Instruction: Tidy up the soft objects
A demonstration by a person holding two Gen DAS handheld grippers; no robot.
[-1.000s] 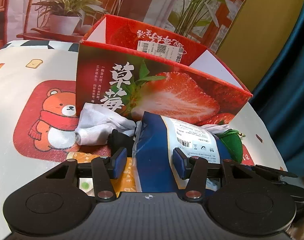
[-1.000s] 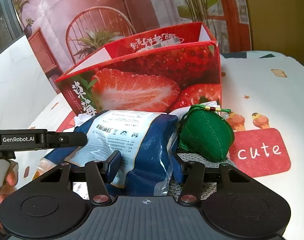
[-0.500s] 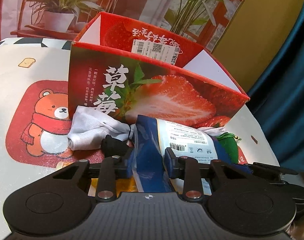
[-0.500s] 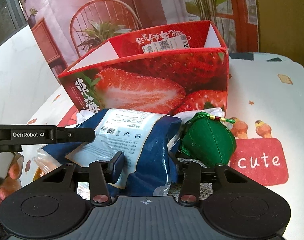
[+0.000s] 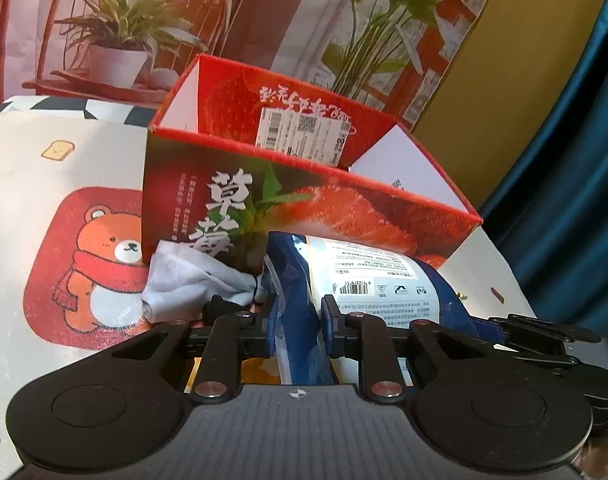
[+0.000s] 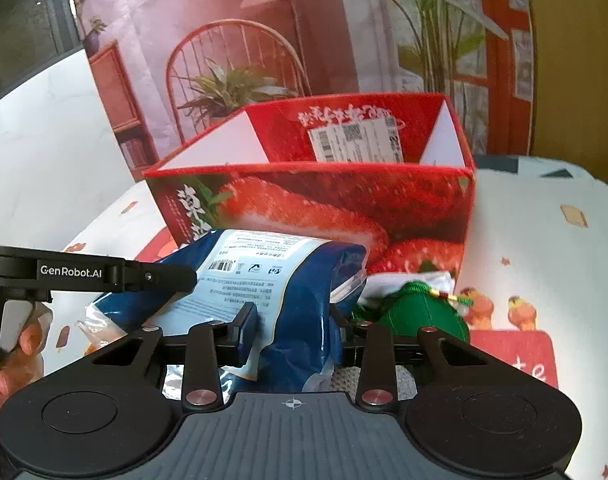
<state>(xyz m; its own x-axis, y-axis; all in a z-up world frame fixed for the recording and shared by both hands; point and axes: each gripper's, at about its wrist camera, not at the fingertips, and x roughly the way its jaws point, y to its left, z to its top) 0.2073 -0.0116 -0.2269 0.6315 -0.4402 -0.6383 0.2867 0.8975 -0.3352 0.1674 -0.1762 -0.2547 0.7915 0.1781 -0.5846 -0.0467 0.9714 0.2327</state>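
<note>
a printed backdrop (image 5: 264, 20) hangs behind the table's far edge, showing a red wire chair (image 6: 232, 64), potted plants and a red window frame; a mustard-yellow wall (image 5: 504, 80) stands beside it, then a dark teal curtain (image 5: 576, 168); a white panel (image 6: 44, 140) stands past the table's other edge; warm, reddish light falls across the cartoon-printed tablecloth (image 5: 44, 184).

The left hand-held gripper (image 6: 116, 274), seen from the right wrist, bears white lettering "GenRobot.AI". The red strawberry box (image 5: 304, 216) carries large white characters "草莓" on its front; its inner back wall has upside-down script and a white barcode label (image 5: 304, 138), too small to read. The red patch (image 6: 516, 356) on the surface shows what may be "te"
</note>
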